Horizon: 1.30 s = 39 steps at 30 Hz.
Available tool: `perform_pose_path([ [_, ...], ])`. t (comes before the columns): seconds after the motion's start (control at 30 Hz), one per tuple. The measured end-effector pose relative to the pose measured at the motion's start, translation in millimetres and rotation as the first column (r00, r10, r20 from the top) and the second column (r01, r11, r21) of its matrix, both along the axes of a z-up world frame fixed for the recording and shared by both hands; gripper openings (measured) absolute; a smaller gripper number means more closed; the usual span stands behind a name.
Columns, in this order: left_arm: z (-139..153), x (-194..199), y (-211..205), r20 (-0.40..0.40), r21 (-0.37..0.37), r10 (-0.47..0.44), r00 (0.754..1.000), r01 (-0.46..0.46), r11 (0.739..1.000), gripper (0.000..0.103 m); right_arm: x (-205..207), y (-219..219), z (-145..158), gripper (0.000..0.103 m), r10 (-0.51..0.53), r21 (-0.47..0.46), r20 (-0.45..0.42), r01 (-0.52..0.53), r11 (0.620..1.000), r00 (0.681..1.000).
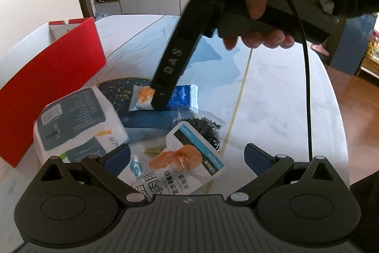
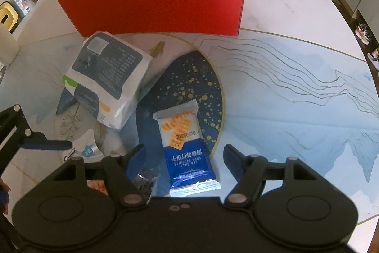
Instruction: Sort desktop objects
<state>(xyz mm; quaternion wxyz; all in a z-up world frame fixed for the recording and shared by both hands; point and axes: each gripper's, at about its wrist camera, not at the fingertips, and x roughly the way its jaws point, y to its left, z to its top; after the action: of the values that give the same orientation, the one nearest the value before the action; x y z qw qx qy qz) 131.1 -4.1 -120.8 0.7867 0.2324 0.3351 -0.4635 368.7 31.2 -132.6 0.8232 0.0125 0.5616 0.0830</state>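
A blue-and-white cracker packet (image 2: 184,141) lies on a dark blue gold-speckled disc (image 2: 201,87). My right gripper (image 2: 184,155) hangs open just above it, one finger on each side, pads apart from the wrapper. In the left wrist view one of its fingers (image 1: 169,72), held by a hand, reaches down to the same packet (image 1: 182,96). My left gripper (image 1: 188,158) is open over a white snack pouch with an orange meat picture (image 1: 187,165). One of the left gripper's fingers (image 2: 47,145) shows at the left edge of the right wrist view.
An open red box (image 2: 154,1) stands behind the pile. A large white-and-grey bag (image 2: 106,77) leans on the disc's left side. A clear bag of dark bits (image 1: 206,129) lies beside the pouch. The marble-patterned table (image 2: 296,87) stretches right.
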Motion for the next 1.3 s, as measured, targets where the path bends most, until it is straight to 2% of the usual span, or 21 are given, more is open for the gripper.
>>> perform_pose_path([
  [0.2,-4,0,-14,-0.010,-0.009,-0.032,0.999,0.032,0.999,0.103,4,5,-6,0.072,0.008,-0.009,-0.009,-0.008,1.000,1.000],
  [0.4,-11,3,-37,0.006,0.020,-0.052,0.999,0.052,0.998,0.102,8,8,-12,0.072,0.011,-0.022,-0.018,-0.011,1.000,1.000],
  [0.67,-15,19,-50,-0.023,0.014,-0.033,0.999,0.033,0.999,0.100,12,8,-15,0.071,0.016,-0.037,-0.012,-0.016,0.999,1.000],
  [0.8,-18,23,-53,-0.024,0.031,-0.025,0.999,0.025,0.999,0.077,12,10,-15,0.065,0.035,-0.058,0.001,-0.035,0.998,0.999],
  [0.83,-18,24,-53,-0.027,0.031,-0.026,0.999,0.027,0.999,0.076,13,10,-16,0.063,0.040,-0.064,0.004,-0.040,0.997,0.999],
  [0.87,-19,25,-53,-0.028,0.032,-0.025,0.999,0.026,0.999,0.075,12,11,-16,0.056,0.046,-0.074,0.008,-0.045,0.996,0.999],
  [0.97,-20,26,-54,-0.037,0.039,-0.025,0.999,0.027,0.999,0.062,13,10,-15,0.048,0.051,-0.078,0.012,-0.050,0.996,0.999],
  [1.07,-20,25,-54,-0.031,0.037,-0.033,0.999,0.034,0.999,0.057,13,8,-14,0.038,0.044,-0.081,0.017,-0.043,0.996,0.999],
  [1.3,-16,29,-55,-0.047,0.025,-0.029,0.998,0.031,0.999,0.043,11,0,-13,0.036,0.025,-0.057,0.021,-0.024,0.998,0.999],
])
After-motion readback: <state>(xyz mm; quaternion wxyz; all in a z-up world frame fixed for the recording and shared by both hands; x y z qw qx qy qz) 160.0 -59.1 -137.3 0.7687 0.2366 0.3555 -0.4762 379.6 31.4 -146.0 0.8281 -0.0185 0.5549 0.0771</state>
